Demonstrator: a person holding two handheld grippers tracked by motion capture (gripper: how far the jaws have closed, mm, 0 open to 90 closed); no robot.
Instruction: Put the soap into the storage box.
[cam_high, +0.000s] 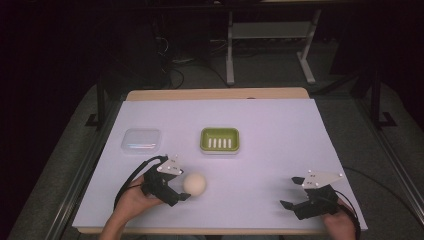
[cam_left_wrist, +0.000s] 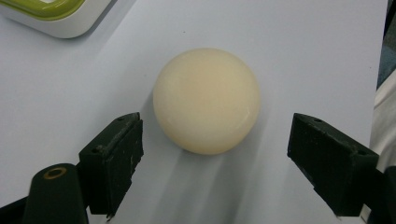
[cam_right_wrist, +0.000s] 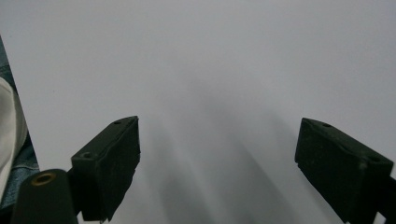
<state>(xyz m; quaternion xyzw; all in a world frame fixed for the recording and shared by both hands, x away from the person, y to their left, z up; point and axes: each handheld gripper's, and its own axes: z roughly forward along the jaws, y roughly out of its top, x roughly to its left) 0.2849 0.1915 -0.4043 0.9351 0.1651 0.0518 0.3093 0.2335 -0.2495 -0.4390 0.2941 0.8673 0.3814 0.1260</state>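
I have the left hand-held gripper (cam_left_wrist: 215, 154) spread wide near the worktop's front edge to straddle the soap (cam_left_wrist: 206, 100); the right hand-held gripper (cam_right_wrist: 217, 163) waits apart, empty.

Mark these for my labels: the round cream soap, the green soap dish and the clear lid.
round cream soap (cam_left_wrist: 206, 99), left gripper view, top middle.
green soap dish (cam_high: 219, 139), high view, slotted floor.
clear lid (cam_high: 142, 139), high view, flat top.

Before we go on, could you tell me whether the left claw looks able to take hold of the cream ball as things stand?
Probably yes. The left claw is open, and the cream ball lies on the white table cover just ahead of its jaws, with nothing between them.
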